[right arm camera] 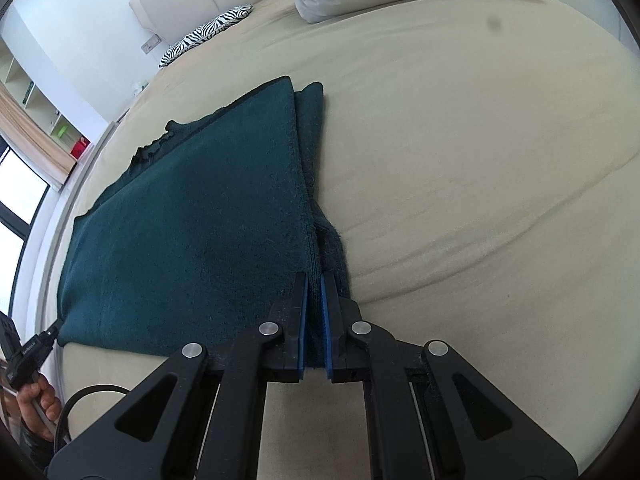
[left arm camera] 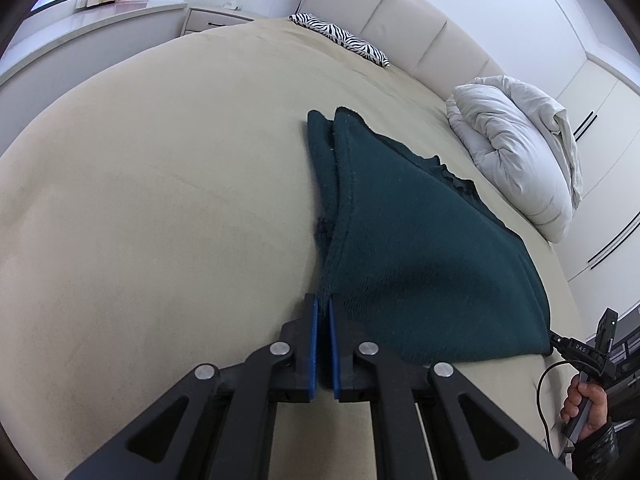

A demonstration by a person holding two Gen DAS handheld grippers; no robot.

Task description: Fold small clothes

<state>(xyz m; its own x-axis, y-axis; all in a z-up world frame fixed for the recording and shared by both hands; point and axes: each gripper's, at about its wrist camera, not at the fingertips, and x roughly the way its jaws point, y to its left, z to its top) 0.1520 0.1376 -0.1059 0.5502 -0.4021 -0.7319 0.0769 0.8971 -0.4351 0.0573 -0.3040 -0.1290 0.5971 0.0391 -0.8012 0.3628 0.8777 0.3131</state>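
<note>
Left gripper (left arm camera: 323, 300): jaws nearly closed, blue pads clamping one near corner of the dark green garment (left arm camera: 420, 248). Right gripper (right arm camera: 315, 280): jaws likewise nearly closed, clamping the opposite near corner of the same garment. One garment is present, lying folded in layers on the beige bed (left arm camera: 160, 200) between the two grippers. Also visible: one white duvet (left arm camera: 516, 148) and one zebra-print pillow (left arm camera: 344, 36).

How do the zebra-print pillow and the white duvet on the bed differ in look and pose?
The zebra-print pillow has black and white stripes; the white duvet is plain. The pillow lies flat and thin; the duvet is bunched into a thick, puffy heap. Both rest on the beige bed near the headboard, apart from the green garment.
</note>
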